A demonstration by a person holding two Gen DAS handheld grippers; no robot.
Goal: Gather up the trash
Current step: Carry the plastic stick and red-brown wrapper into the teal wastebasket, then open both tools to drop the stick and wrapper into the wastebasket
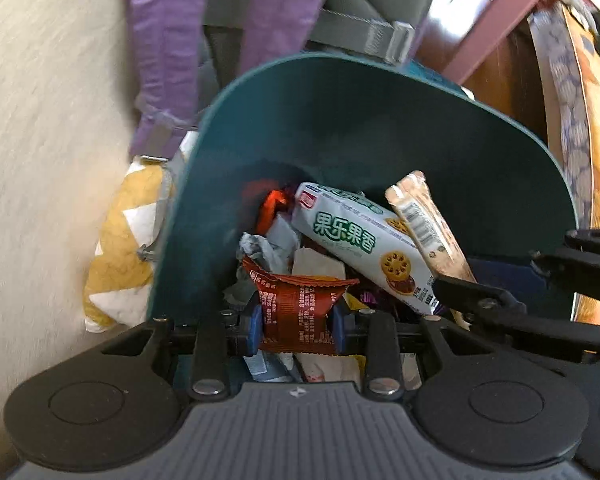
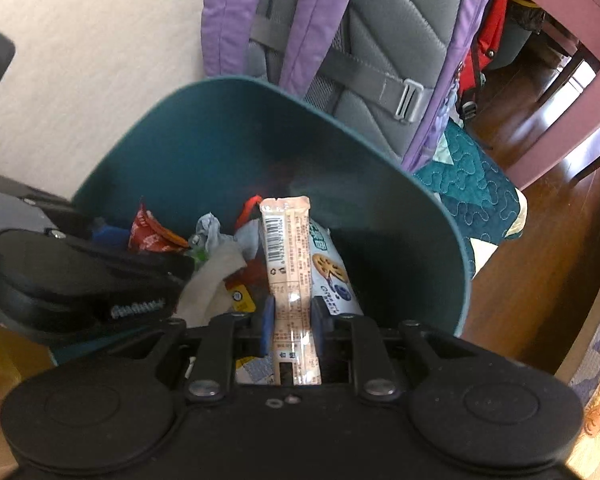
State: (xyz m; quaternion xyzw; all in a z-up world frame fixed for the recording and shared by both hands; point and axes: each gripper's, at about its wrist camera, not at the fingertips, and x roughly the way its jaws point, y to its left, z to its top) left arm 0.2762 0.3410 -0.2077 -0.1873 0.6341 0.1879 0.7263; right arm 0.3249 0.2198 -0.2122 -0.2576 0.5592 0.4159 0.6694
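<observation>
A teal trash bin holds several wrappers, among them a white biscuit pack with green writing. My left gripper is shut on a dark red snack wrapper over the bin's mouth. My right gripper is shut on a long beige wrapper with a barcode, held upright over the same bin. The beige wrapper also shows in the left wrist view, with the right gripper's black arm beside it. The left gripper shows at the left of the right wrist view.
A purple and grey backpack leans behind the bin. A yellow patterned cushion lies left of the bin, a teal quilted cloth to its right. A pink table leg stands on the wooden floor.
</observation>
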